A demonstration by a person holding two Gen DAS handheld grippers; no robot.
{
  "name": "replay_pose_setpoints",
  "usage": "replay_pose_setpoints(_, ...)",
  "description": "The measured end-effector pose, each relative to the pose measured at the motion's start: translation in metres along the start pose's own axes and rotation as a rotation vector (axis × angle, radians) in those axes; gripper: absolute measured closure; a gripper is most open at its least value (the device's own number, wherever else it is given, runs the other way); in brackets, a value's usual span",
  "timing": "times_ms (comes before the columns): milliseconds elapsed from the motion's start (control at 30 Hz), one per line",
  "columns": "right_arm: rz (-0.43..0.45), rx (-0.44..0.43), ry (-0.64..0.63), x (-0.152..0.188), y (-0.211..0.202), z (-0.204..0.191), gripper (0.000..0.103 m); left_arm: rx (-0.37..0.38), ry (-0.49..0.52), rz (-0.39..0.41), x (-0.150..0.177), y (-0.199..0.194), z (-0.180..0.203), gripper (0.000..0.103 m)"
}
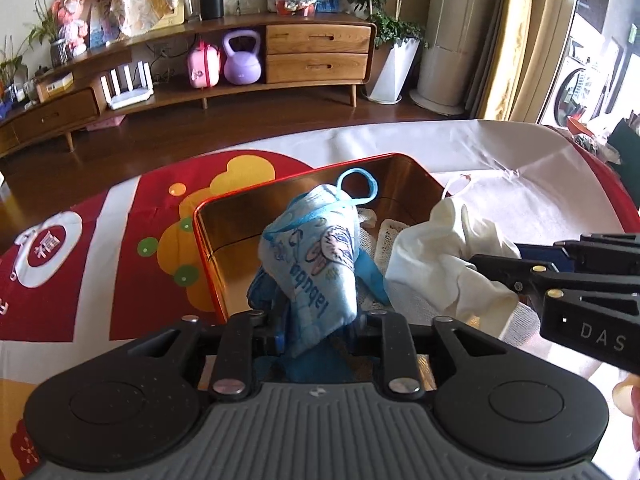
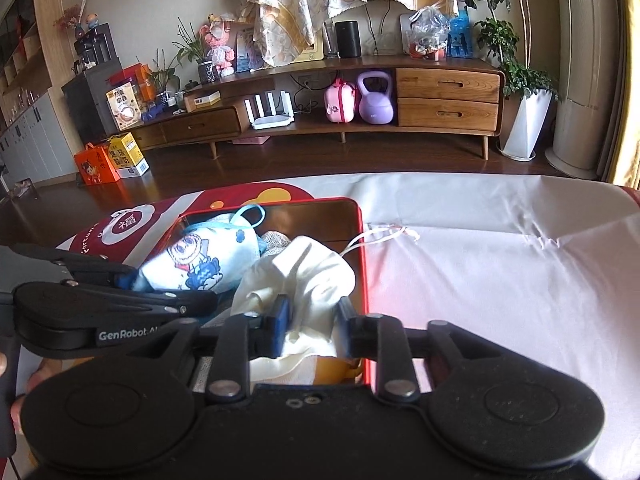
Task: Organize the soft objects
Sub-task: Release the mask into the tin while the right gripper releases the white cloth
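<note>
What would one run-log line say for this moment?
left claw: open around blue mask | right claw: open around white cloth | both inside red tin

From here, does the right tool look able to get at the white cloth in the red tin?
Probably yes. The right tool is already at the white cloth inside the red tin, jaws parted around its folds. Nothing blocks it; the blue printed mask lies to one side.

Black left gripper (image 1: pixel 320 330) and right gripper (image 2: pixel 314 320), blue pads, silver screws, white "GenRobot" lettering.
</note>
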State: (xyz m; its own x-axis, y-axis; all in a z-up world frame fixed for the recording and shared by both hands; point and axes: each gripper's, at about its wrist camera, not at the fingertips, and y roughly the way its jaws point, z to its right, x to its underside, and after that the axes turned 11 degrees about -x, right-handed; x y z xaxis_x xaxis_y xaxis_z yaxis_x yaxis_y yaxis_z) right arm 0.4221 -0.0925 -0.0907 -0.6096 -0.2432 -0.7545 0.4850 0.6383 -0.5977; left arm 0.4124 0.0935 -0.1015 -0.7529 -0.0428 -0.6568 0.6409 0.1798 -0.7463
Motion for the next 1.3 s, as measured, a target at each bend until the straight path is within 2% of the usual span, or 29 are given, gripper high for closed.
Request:
replay_pose_setpoints(67,0.002,0.003,-0.003,-0.001,-0.004,0.000,0.066,-0.008,0.013,0.013,0.000,-0.006,0.000,0.051)
replay_pose_setpoints(100,0.007,0.006,-0.005,-0.002,-0.006,-0.001,0.065,-0.015,0.012,0.028,0.000,-0.010,0.000,0.034)
replay_pose_setpoints(133,0.011,0.007,-0.005,-0.002,-0.009,-0.002,0.062,-0.018,0.008,0.049,0.001,-0.015,-0.001,0.028)
replay_pose_setpoints(267,0.016,0.008,-0.014,-0.004,-0.018,-0.003,0.053,-0.006,0.011,0.065,0.000,-0.028,-0.003,0.027)
replay_pose_setpoints(567,0.057,0.003,-0.029,-0.006,-0.055,-0.018,0.041,0.018,-0.016,0.083,0.003,-0.067,-0.010,0.027)
replay_pose_setpoints(1000,0.079,-0.026,-0.065,0.008,-0.118,-0.056,0.037,0.055,-0.030,0.112,0.026,-0.138,-0.010,0.027)
replay_pose_setpoints(1300,0.084,-0.049,-0.074,0.031,-0.147,-0.079,0.027,0.075,-0.036,0.116,0.049,-0.172,-0.011,0.027)
